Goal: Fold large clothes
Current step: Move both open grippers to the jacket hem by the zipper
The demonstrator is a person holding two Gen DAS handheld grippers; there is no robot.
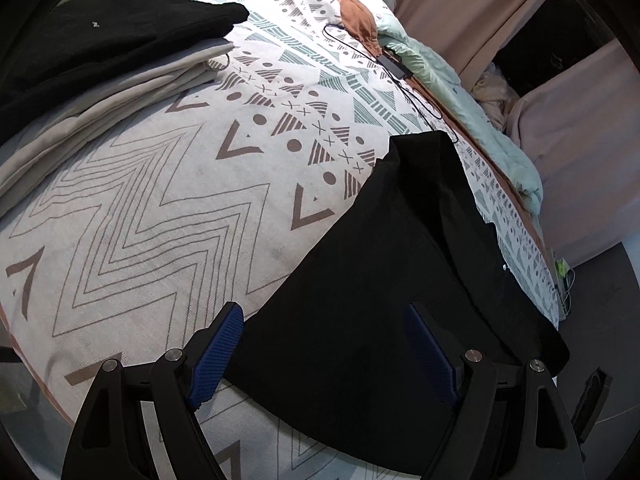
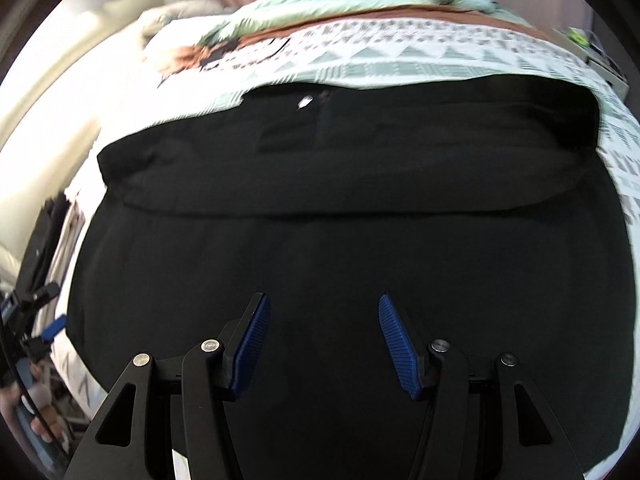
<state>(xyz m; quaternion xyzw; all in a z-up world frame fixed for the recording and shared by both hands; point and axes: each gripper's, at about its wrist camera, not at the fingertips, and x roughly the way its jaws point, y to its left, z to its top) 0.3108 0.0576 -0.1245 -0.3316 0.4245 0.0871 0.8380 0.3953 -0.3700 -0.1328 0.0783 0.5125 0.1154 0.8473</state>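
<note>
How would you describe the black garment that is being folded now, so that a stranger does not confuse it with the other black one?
Start from the bed with the patterned sheet. The black garment lies spread flat near its front edge, just ahead of both open grippers. The other black garment is folded and sits on a stack of grey clothes at the far left.

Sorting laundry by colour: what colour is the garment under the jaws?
Black, plain; clearest in the right wrist view.
</note>
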